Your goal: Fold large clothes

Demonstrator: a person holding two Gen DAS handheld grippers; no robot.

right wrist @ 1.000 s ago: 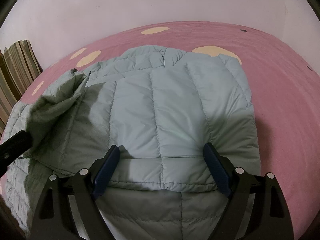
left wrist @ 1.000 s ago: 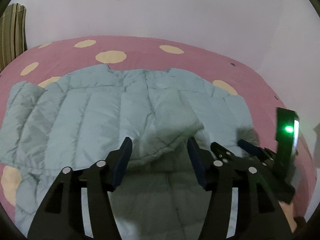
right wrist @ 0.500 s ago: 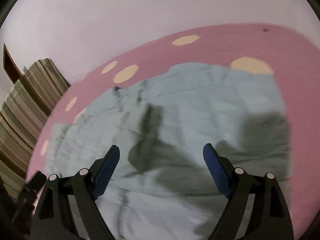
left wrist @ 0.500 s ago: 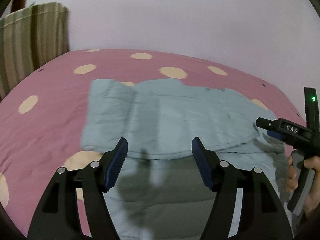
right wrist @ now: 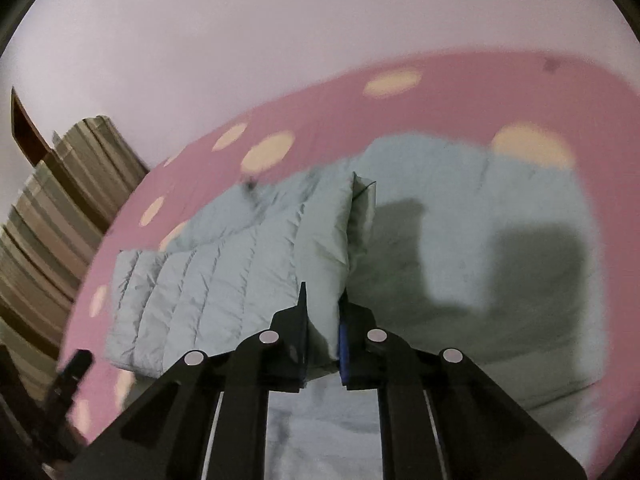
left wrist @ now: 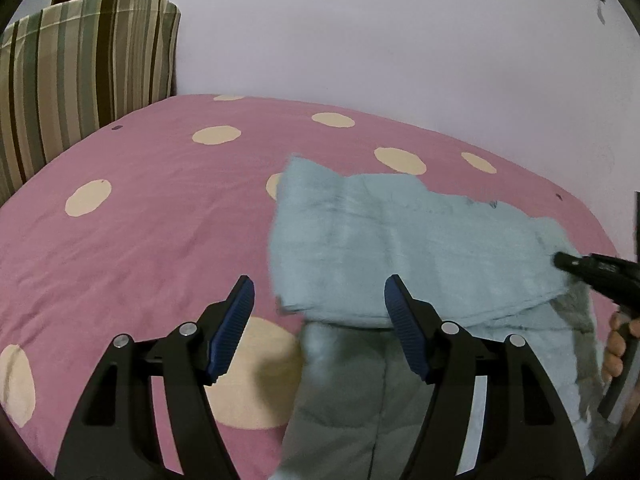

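Note:
A pale blue quilted jacket [left wrist: 420, 248] lies folded over itself on the pink bed. My left gripper [left wrist: 319, 284] hovers open above the jacket's left edge, and no cloth sits between its blue pads [left wrist: 236, 320]. My right gripper [right wrist: 325, 300] is shut on a raised fold of the jacket [right wrist: 224, 280], with the cloth pinched between its fingers. In the left wrist view the right gripper [left wrist: 562, 260] comes in from the right edge at the jacket's far corner, and a hand [left wrist: 618, 344] holds its handle.
The bed has a pink cover with cream dots [left wrist: 140, 240], with bare cover to the left of the jacket. A striped pillow [left wrist: 80, 60] leans at the far left by a plain wall [left wrist: 360, 32]. A dark gripper part [right wrist: 74, 364] shows at the lower left.
My right gripper has shut on a fold of the jacket and risen with it. My left gripper has swung left, from over the jacket's middle to its left edge.

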